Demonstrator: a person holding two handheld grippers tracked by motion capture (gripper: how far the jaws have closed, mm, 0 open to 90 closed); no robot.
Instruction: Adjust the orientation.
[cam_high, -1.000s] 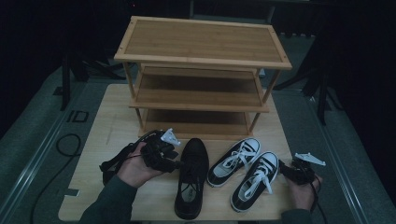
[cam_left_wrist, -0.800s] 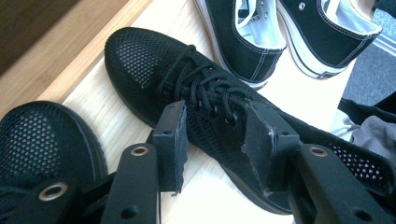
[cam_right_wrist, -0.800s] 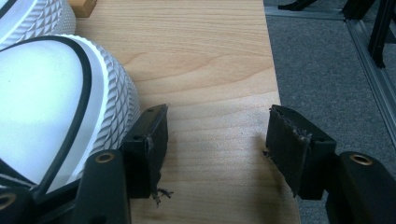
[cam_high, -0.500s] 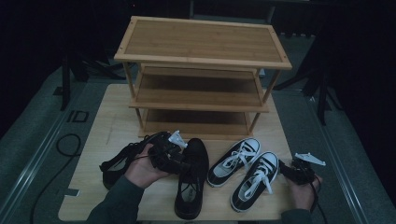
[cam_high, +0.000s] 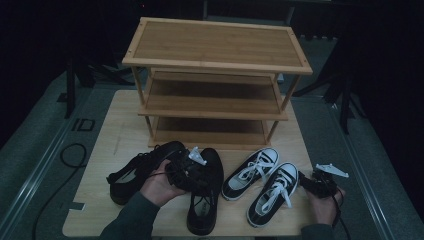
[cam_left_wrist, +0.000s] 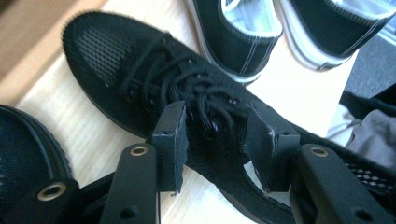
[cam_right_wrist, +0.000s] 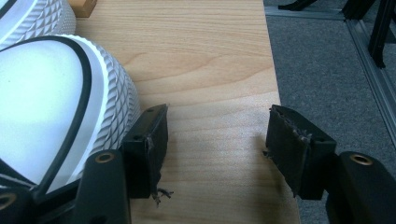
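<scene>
Here the left gripper (cam_left_wrist: 212, 140) sits over the right-hand black mesh shoe (cam_left_wrist: 140, 79), its jaws straddling the laced throat, one pad at each side of the tongue and pressing into the fabric, so the shoe is gripped. In the high view that shoe (cam_high: 205, 200) lies on the wooden surface (cam_high: 120, 125), toe toward the bamboo shoe rack (cam_high: 215, 70), with its mate (cam_high: 142, 167) just beside it on the left, angled away. The left hand (cam_high: 157, 185) wraps the gripper's body. Two black-and-white canvas sneakers (cam_high: 262, 182) lie side by side to the right. The right gripper (cam_right_wrist: 215, 140) rests near the surface's right edge with its jaws apart and only bare wood between them; one sneaker's white rubber toe cap (cam_right_wrist: 56, 107) touches the left pad's outer side.
</scene>
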